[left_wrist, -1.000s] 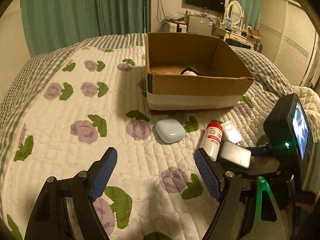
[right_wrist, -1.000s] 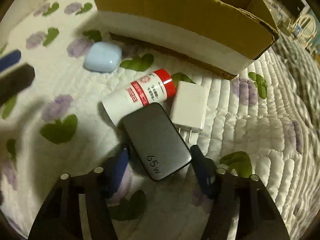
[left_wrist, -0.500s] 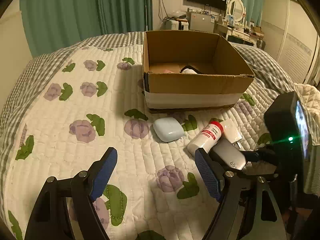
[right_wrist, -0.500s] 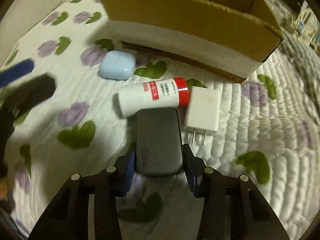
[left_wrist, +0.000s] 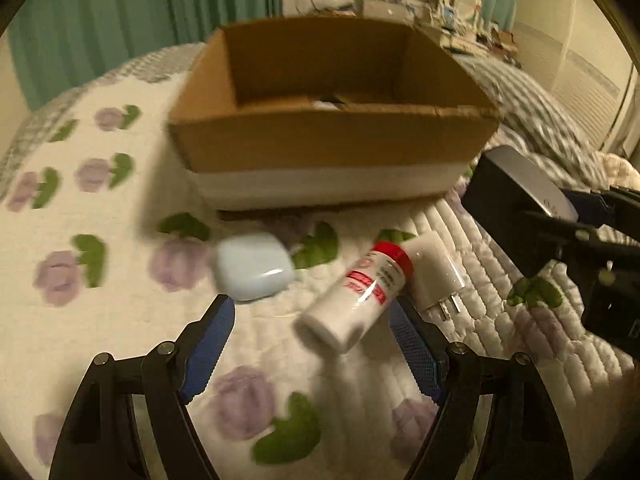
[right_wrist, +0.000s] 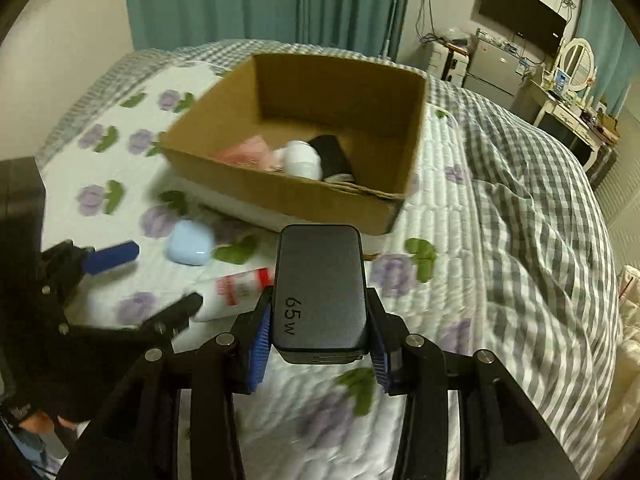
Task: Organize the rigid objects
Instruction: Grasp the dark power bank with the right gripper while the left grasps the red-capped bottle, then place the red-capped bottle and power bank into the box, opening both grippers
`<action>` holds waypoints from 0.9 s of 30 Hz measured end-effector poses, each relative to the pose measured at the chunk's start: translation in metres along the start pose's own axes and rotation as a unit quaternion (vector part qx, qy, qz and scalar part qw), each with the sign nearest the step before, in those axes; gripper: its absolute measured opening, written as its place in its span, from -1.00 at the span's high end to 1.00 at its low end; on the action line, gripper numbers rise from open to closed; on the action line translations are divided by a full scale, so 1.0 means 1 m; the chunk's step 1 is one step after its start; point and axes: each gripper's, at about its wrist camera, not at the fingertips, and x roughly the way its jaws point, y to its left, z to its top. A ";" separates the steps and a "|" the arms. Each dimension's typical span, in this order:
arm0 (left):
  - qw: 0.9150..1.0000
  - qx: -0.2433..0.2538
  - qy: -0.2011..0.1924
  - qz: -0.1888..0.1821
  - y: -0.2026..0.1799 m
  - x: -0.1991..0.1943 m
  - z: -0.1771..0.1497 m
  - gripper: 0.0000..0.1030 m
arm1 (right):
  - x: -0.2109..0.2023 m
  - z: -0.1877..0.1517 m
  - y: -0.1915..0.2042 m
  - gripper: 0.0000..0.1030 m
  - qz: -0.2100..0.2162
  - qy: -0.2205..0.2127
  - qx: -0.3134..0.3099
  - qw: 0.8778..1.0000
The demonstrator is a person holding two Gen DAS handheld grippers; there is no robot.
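My right gripper (right_wrist: 320, 344) is shut on a dark grey power bank (right_wrist: 320, 288) marked 65 W and holds it above the quilt, short of the cardboard box (right_wrist: 280, 196); it also shows in the left wrist view (left_wrist: 516, 200). My left gripper (left_wrist: 312, 344) is open and low over the quilt. A white bottle with a red cap (left_wrist: 356, 292) lies between its fingers. A pale blue case (left_wrist: 254, 268) lies just beyond the left finger. A white plug charger (left_wrist: 436, 276) lies beside the bottle.
The box (left_wrist: 332, 148) holds a pink item (right_wrist: 244, 152), a white item (right_wrist: 302, 158) and a black item (right_wrist: 330, 152). The bed has a flowered quilt (left_wrist: 80, 320) and a checked blanket (right_wrist: 540, 220). Curtains and furniture stand behind.
My right gripper closed on the power bank and lifted it off the quilt toward the box. My left gripper moved forward and right, down around the bottle.
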 end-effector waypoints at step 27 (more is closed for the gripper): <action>0.998 0.030 0.011 -0.058 -0.002 -0.024 -0.011 0.28 | -0.004 -0.011 -0.020 0.19 0.018 0.003 0.072 0.997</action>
